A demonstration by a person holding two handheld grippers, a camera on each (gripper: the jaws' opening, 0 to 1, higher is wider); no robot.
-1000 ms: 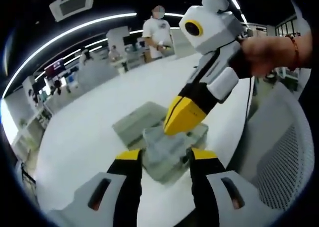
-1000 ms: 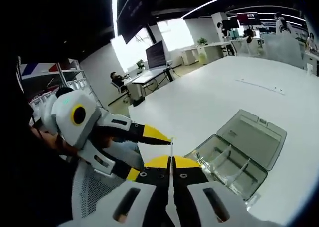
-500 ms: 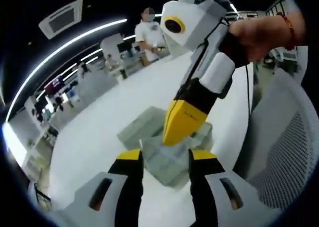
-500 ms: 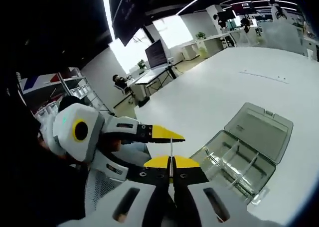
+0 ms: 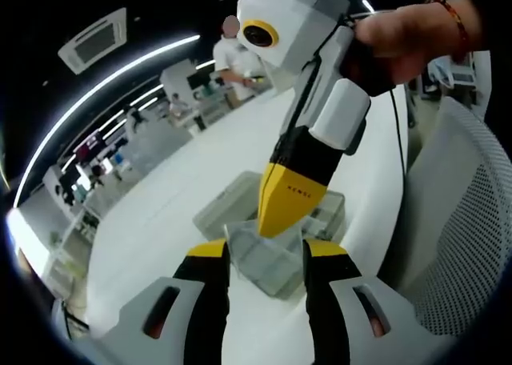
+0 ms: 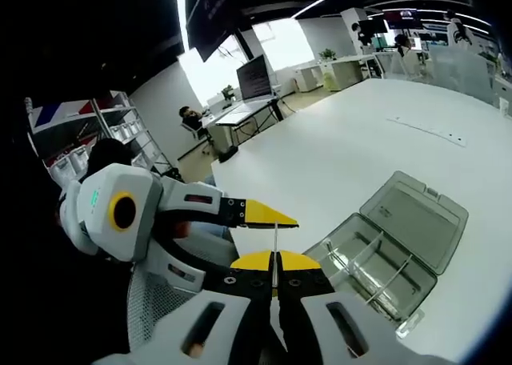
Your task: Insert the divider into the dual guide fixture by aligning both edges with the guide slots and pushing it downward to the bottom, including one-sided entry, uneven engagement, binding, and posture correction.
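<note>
Two grippers meet in the air above a white table (image 6: 336, 165). Nearest in the right gripper view, the right gripper (image 6: 274, 262) has its jaws pressed together on the divider (image 6: 275, 245), seen edge-on as a thin upright sliver rising just past the yellow tips. In the left gripper view, the left gripper (image 5: 262, 251) stands with its jaws wide apart and nothing between them; the clear divider (image 5: 264, 245) hangs in that gap below the right gripper's yellow tip, touching neither jaw as far as can be told.

Beyond, on the table, lies the fixture (image 6: 376, 261), a clear box with its lid (image 6: 416, 221) folded open and thin ribs inside. The divider is well above it, not yet in any slot.

Judging by looks, the divider is light, thin, stiff plastic, slick and liable to pivot in a one-point pinch. Holding it at mid top edge should keep both side edges free for the slots.

Farther off, a mesh chair (image 5: 456, 245), then desks and people.
</note>
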